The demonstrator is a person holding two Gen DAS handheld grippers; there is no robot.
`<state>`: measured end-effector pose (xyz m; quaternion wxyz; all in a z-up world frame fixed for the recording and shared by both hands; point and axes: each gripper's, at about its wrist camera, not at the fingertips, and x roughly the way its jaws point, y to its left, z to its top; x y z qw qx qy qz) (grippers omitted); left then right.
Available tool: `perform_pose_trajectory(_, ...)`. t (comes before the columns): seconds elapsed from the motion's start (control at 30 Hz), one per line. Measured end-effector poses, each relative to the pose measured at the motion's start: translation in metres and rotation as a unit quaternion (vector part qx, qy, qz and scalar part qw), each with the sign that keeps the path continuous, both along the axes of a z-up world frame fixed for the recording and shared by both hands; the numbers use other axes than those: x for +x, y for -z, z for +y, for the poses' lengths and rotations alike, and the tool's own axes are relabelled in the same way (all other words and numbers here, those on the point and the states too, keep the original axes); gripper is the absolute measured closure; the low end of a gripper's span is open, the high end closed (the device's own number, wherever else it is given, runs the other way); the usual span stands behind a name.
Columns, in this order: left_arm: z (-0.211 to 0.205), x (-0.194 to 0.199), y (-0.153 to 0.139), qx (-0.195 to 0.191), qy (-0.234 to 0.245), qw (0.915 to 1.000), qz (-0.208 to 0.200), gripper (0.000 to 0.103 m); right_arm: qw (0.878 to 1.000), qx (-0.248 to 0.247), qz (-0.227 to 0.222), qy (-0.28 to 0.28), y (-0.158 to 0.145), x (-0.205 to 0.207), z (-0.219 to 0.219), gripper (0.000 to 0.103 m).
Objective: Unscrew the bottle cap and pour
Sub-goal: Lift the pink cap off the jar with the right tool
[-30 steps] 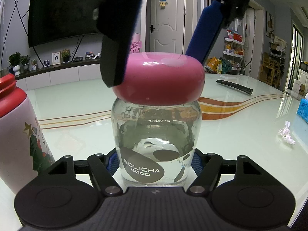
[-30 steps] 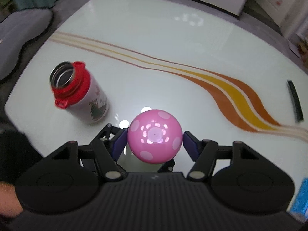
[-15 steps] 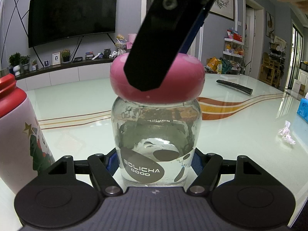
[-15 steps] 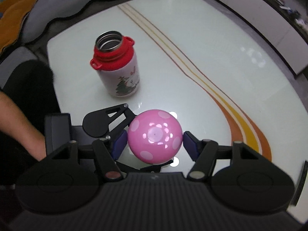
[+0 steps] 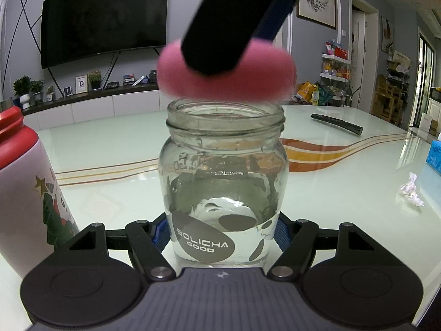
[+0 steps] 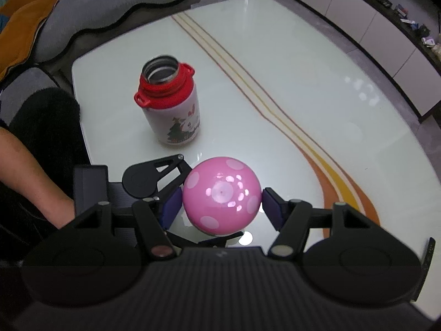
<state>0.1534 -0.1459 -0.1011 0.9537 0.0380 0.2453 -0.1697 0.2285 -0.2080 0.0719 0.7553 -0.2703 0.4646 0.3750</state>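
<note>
A clear glass jar point(image 5: 223, 182) with some water and a "SOLICHA GOOD" label stands on the white table, its mouth open. My left gripper point(image 5: 222, 230) is shut on the jar's lower body. My right gripper point(image 6: 222, 202) is shut on the pink spotted cap point(image 6: 221, 195) and holds it just above the jar's mouth; in the left wrist view the cap point(image 5: 264, 78) hovers, blurred, clear of the rim, with a right finger point(image 5: 220, 24) in front of it. The jar is hidden under the cap in the right wrist view.
A white flask with a red open top point(image 6: 170, 102) stands left of the jar, also at the left edge point(image 5: 24, 193). A black remote point(image 5: 336, 124), crumpled paper point(image 5: 411, 190) and a blue tissue box point(image 5: 434, 153) lie to the right. A sofa point(image 6: 82, 13) borders the table.
The right gripper turned on the cap, then lifted it off; the jar's mouth is now exposed. The left gripper and jar stayed still.
</note>
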Motion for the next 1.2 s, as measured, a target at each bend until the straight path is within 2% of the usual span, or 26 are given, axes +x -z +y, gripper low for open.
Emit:
perform_pose_trajectory(0.27,-0.001,-0.001,0.000,0.000,0.000,1.0000,0.000,0.029,1.000,-0.001,-0.015,0.019,-0.015,-0.003,-0.014,0.040)
perform_pose_trajectory(0.47,-0.001,-0.001,-0.001,0.001,0.000,1.0000,0.000,0.029,0.998,0.013,-0.017,0.060,-0.009,-0.003,-0.035,0.040)
perform_pose_trajectory(0.67,-0.003,-0.001,-0.001,0.001,0.000,1.0000,0.000,0.029,0.996,0.004,-0.011,0.091,0.009,-0.001,-0.052,0.040)
perform_pose_trajectory(0.97,-0.005,-0.001,-0.002,0.001,0.000,1.0000,0.000,0.029,0.986,-0.011,0.003,0.166,0.057,0.008,-0.079,0.040)
perform_pose_trajectory(1.2,-0.003,0.000,-0.002,0.001,0.000,1.0000,0.000,0.029,0.981,-0.016,0.017,0.193,0.087,0.008,-0.091,0.040)
